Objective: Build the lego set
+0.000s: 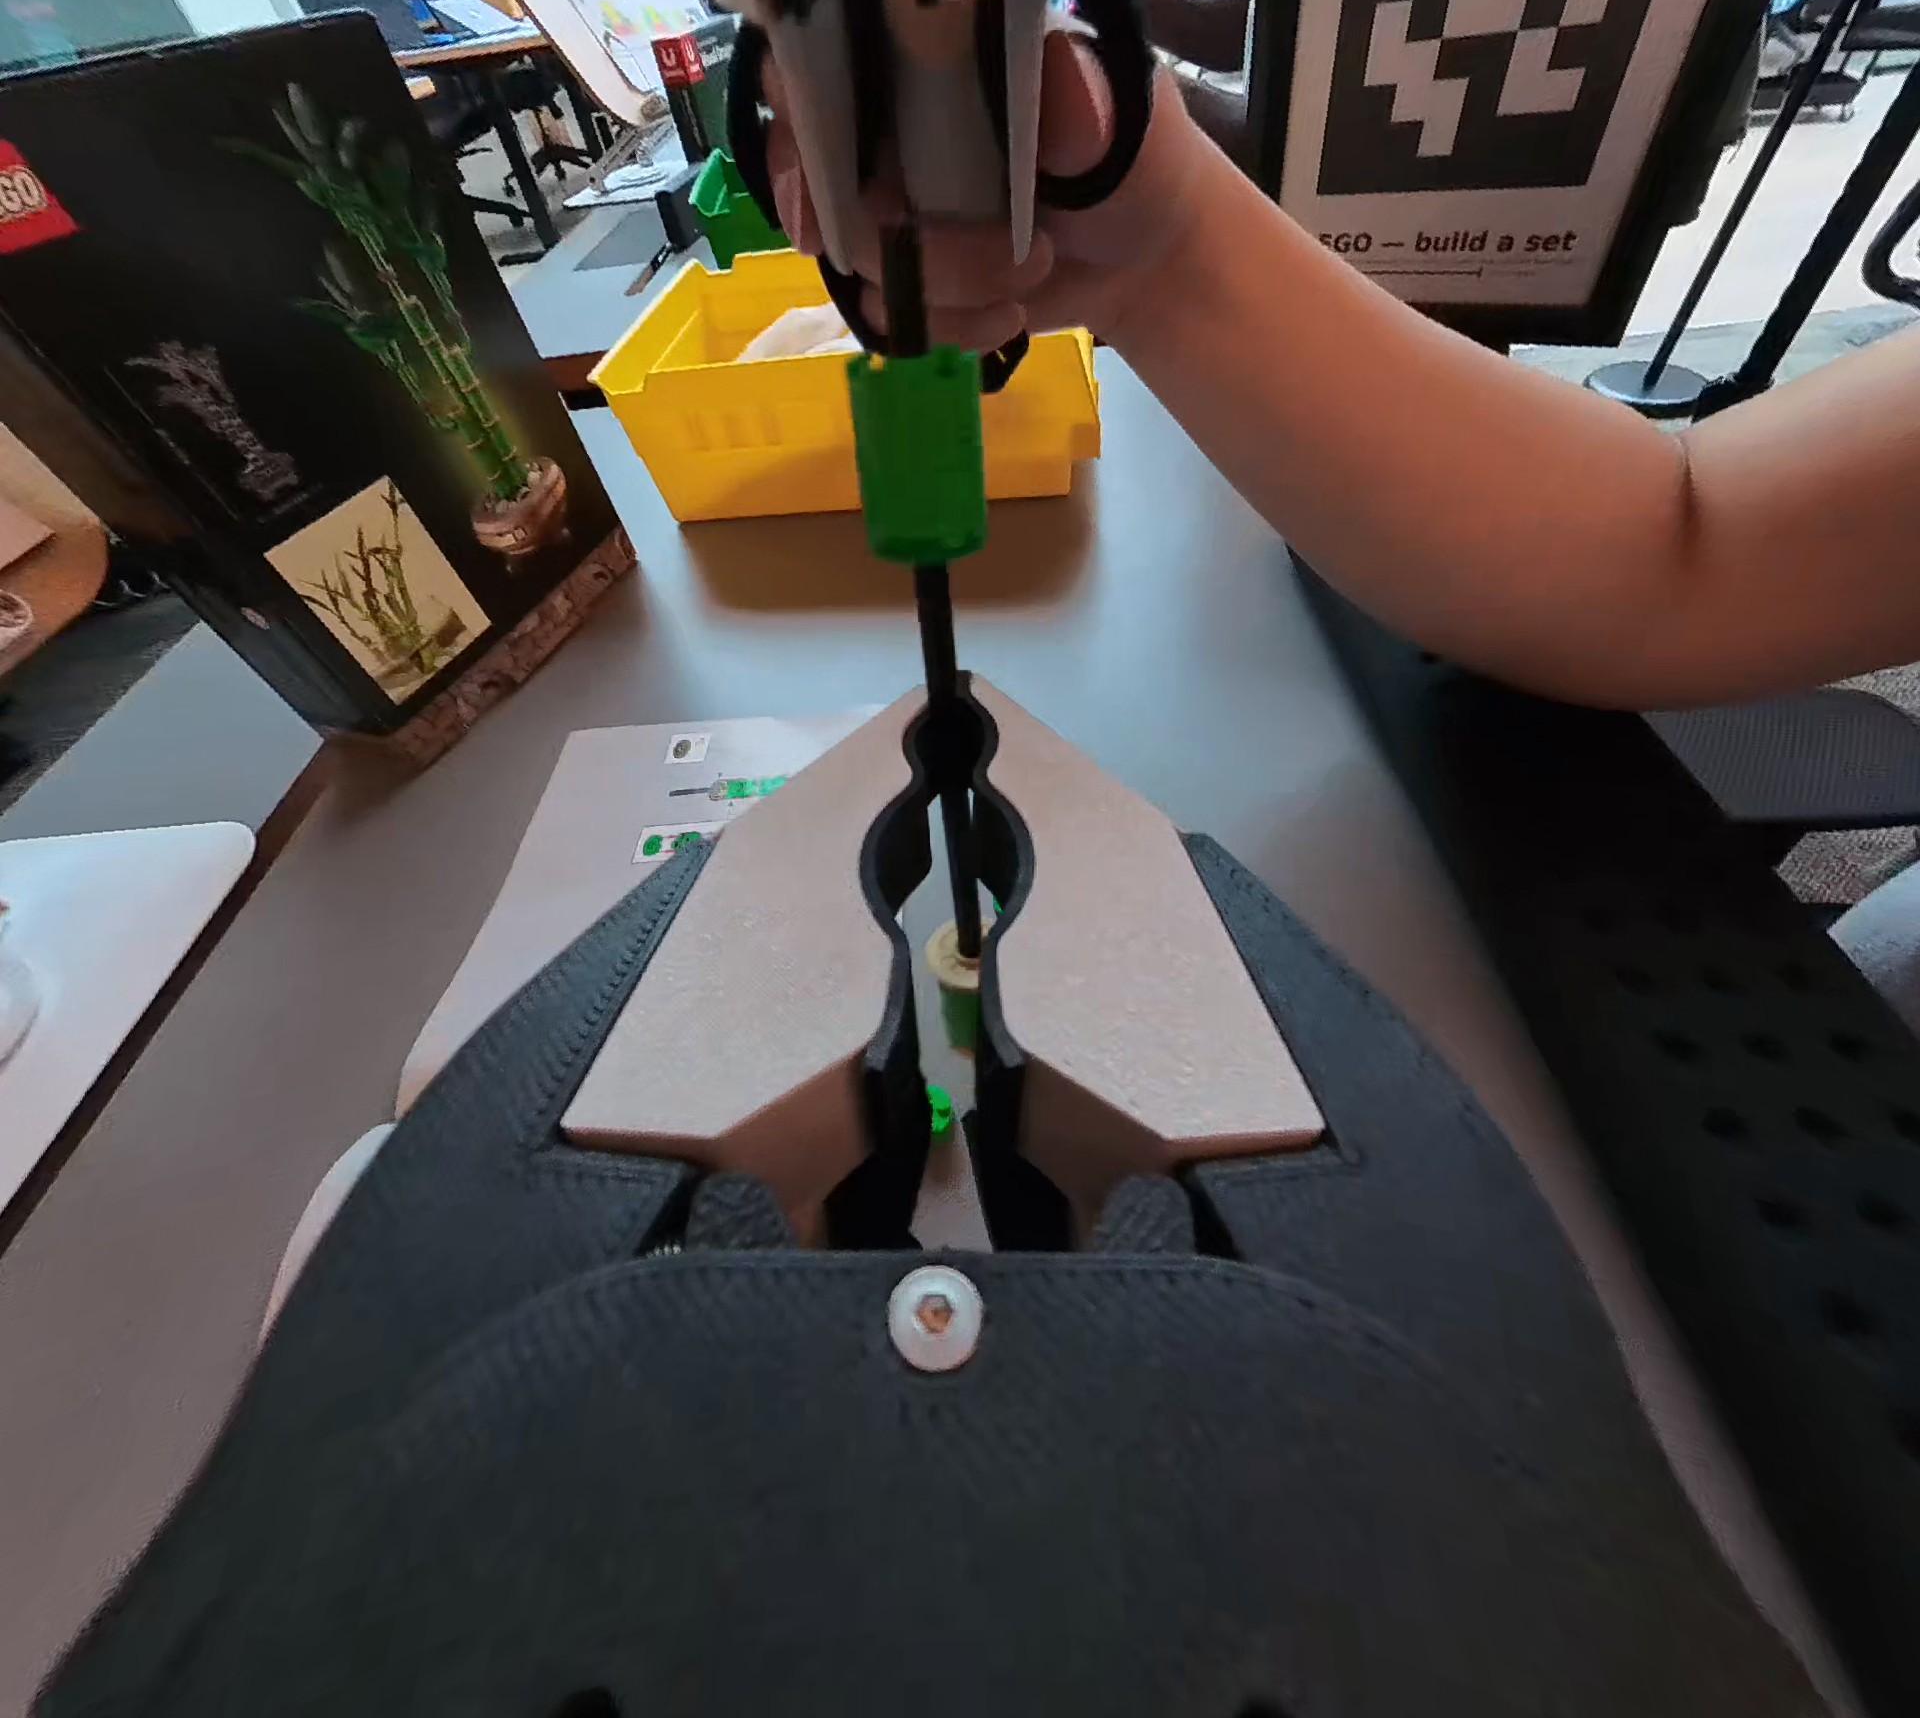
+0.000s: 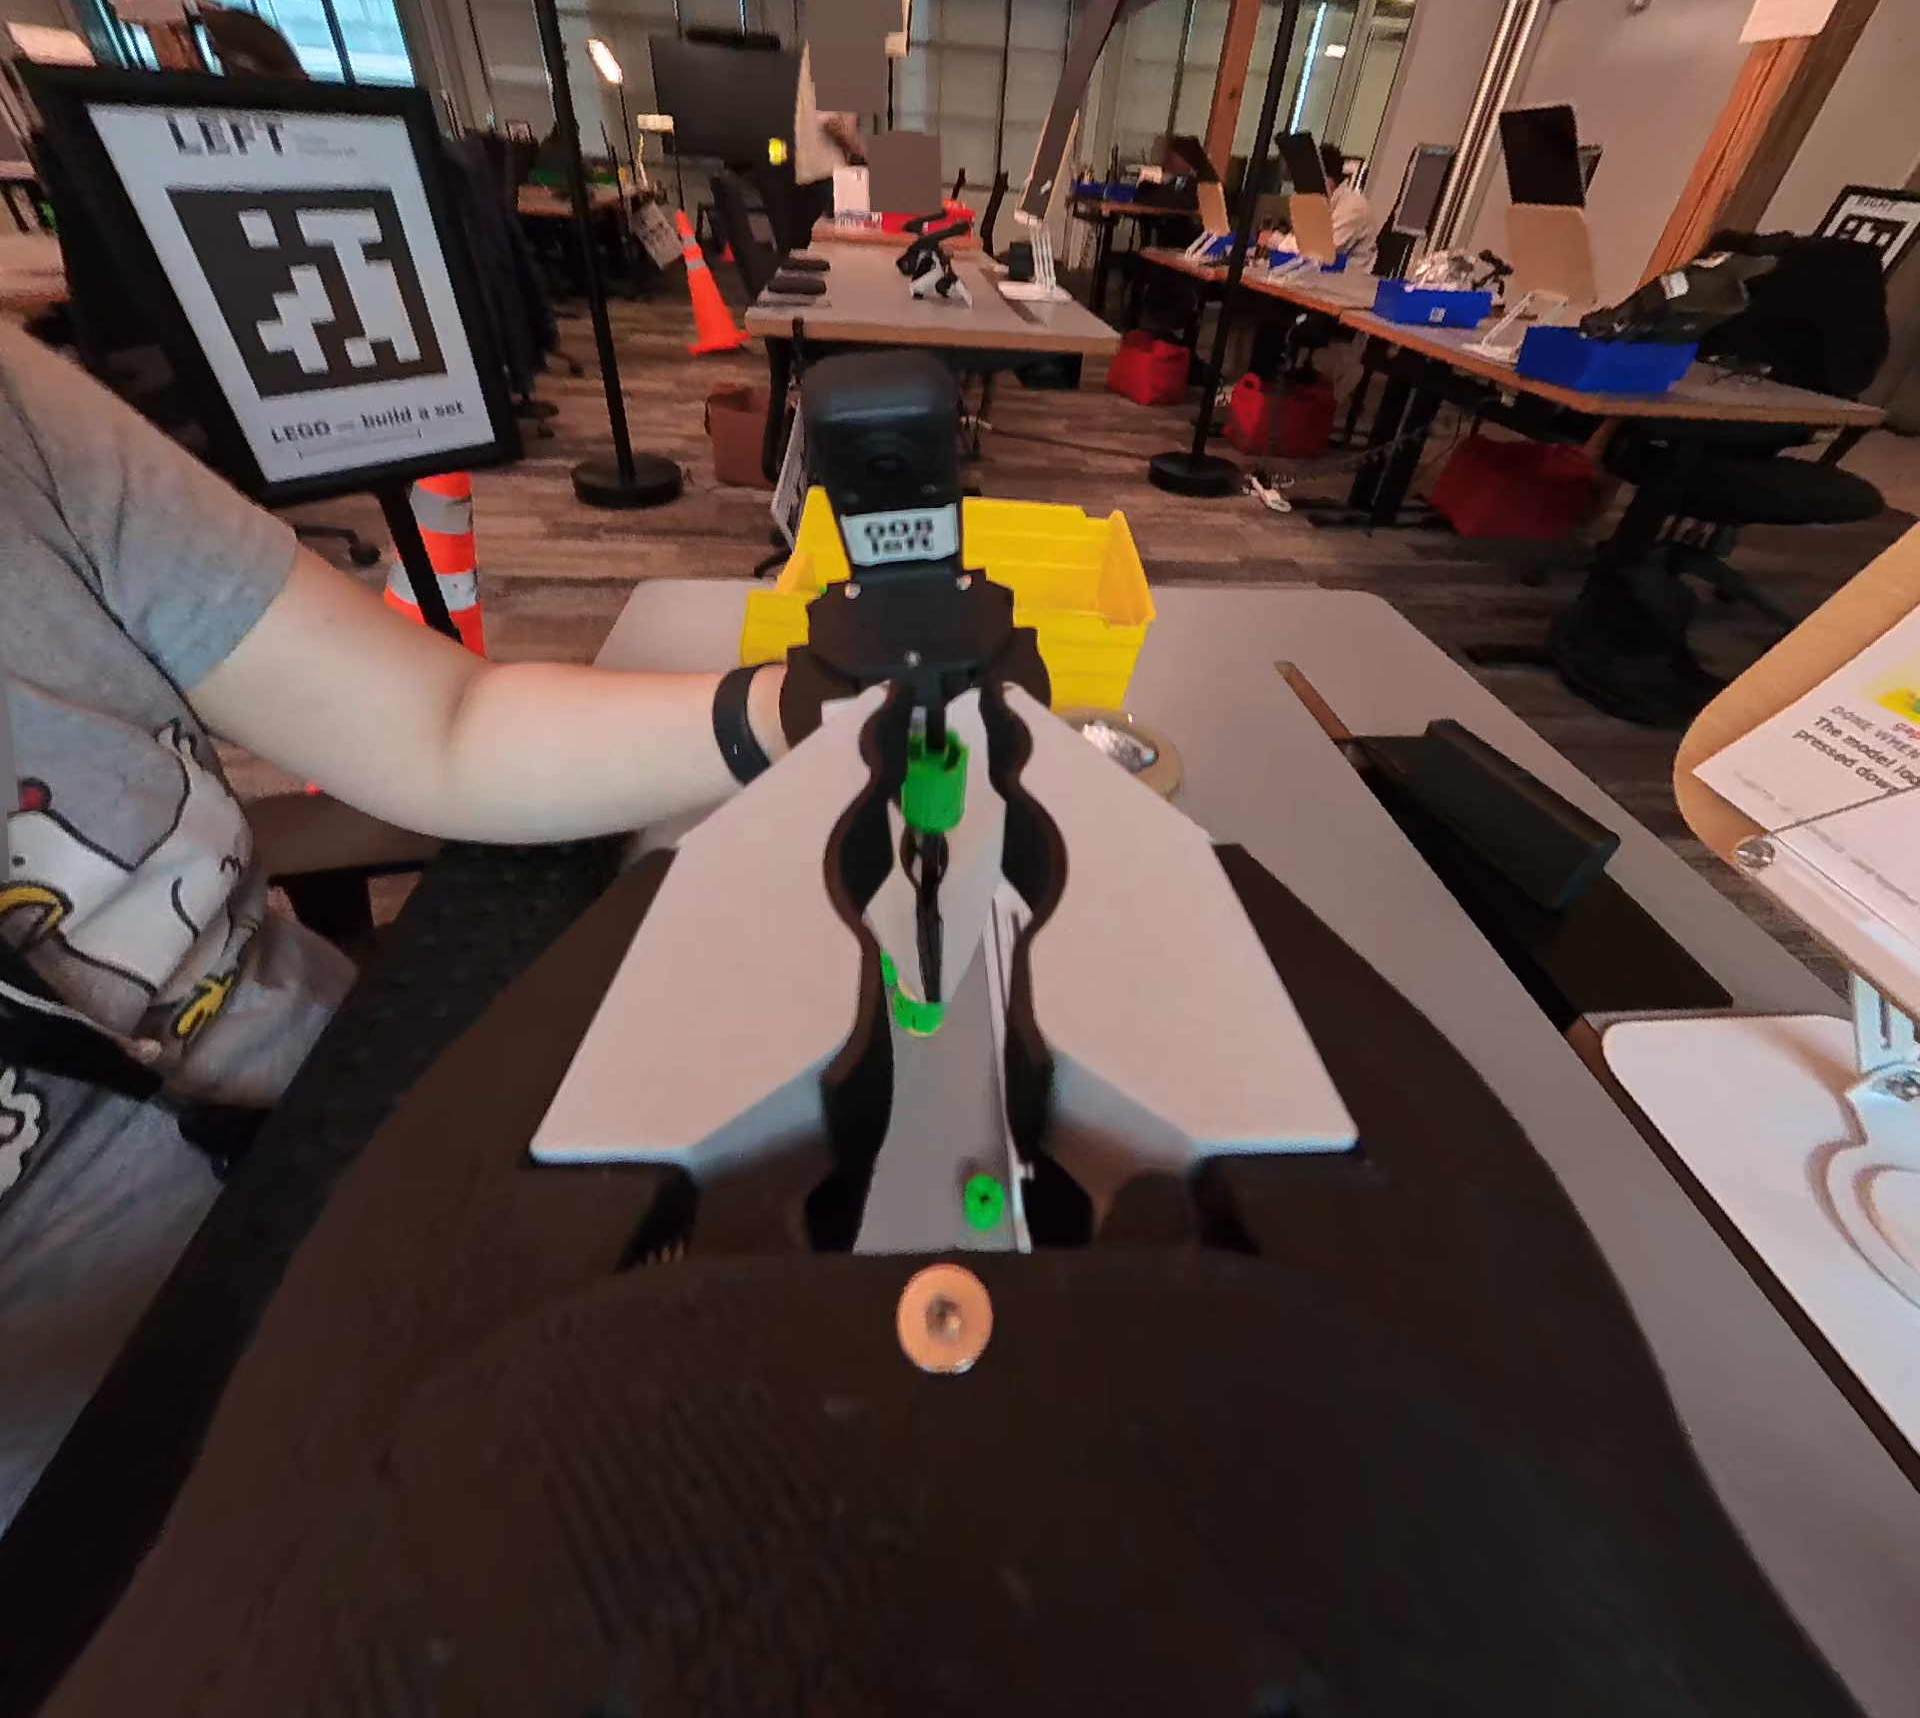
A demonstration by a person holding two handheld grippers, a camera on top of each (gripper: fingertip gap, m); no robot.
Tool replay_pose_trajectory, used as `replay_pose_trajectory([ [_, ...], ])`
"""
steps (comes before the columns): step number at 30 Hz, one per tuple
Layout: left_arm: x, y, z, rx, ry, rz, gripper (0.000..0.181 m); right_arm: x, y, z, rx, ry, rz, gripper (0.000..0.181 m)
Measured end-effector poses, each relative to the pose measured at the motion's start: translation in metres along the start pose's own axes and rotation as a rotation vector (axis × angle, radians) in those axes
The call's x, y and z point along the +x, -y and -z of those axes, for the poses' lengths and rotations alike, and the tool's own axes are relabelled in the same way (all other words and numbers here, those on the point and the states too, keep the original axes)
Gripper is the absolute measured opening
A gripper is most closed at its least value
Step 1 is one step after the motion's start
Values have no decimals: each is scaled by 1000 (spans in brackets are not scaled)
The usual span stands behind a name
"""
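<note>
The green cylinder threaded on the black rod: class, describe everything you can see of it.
The green cylinder is a bright green plastic sleeve with faint ribbing and small notches at its upper rim. It sits threaded on a thin black rod, which passes through it lengthwise and shows bare above and below. It hangs in the air in front of the yellow bin, between the two claws: the left claw pinches the rod below it, and the right claw holds the rod just above it.

Left claw point(image 1: 948, 738) points forward, its fingers closed tight at the tips. Right claw point(image 2: 925, 723) faces it, likewise pinched shut. Bare forearms reach in from either side.
</note>
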State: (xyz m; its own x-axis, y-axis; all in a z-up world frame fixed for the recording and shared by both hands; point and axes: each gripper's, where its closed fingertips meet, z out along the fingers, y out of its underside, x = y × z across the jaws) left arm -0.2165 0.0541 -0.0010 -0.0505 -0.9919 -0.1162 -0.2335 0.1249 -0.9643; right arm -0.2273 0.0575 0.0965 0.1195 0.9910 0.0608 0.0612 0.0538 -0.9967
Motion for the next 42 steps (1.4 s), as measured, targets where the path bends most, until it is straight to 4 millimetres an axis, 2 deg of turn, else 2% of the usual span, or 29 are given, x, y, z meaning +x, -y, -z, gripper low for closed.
replay_pose_trajectory([
  [5,-2,-4,0,-27,14,-2,0,-4,-20,7,-120,-9,59,15],
  [9,-1,-9,-3,-59,15,-21,0,-10,-21,-5,-131,33,36,13],
  [15,0,-10,-5,-63,12,-17,0,-6,-51,-19,-251,45,31,13],
  [20,0,-6,-3,-43,7,-8,0,-7,-44,-23,-164,96,15,8],
  [27,1,-4,-3,-39,1,-5,0,-7,-43,-28,-130,125,1,9],
  [31,2,-4,-3,-38,-2,-2,0,-8,-46,-29,-136,144,-33,4],
  [42,0,11,3,36,8,17,0,-6,-33,-31,-48,143,-50,4],
])
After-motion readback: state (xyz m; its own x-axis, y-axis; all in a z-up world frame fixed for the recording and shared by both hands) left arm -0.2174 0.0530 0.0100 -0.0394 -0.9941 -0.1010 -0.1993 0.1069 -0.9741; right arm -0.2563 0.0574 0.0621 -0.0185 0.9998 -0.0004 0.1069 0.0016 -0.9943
